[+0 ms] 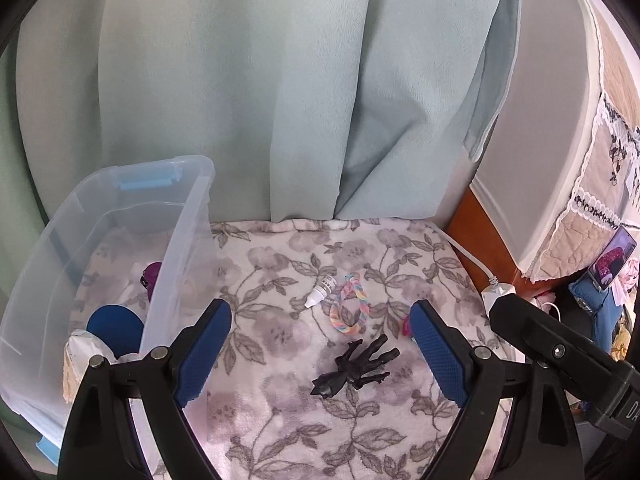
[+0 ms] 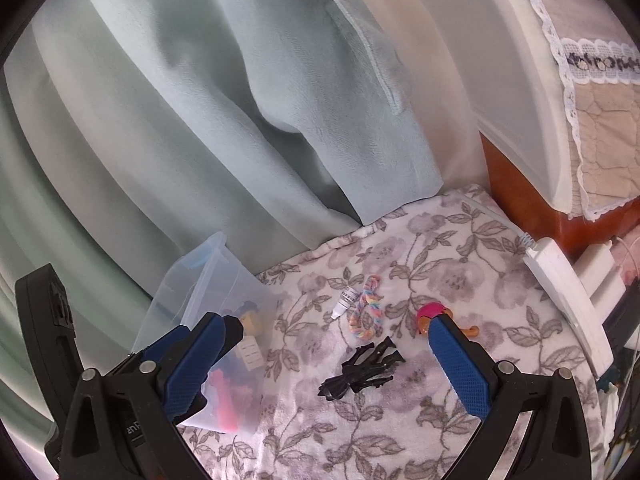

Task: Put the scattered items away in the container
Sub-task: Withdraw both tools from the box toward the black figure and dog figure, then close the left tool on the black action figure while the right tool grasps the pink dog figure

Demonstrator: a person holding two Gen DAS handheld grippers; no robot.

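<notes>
A clear plastic bin stands at the left on the floral blanket, with several items inside; it also shows in the right wrist view. On the blanket lie a black toy figure, a rainbow braided loop, a small white dropper bottle and a pink and orange toy. My left gripper is open above the black figure. My right gripper is open, the black figure between its fingers' line of sight. The left gripper body shows at the left in the right wrist view.
Pale green curtains hang behind the blanket. A white power strip and cable lie along the right edge beside an orange-brown cabinet. A white appliance with a lace cover stands at the right.
</notes>
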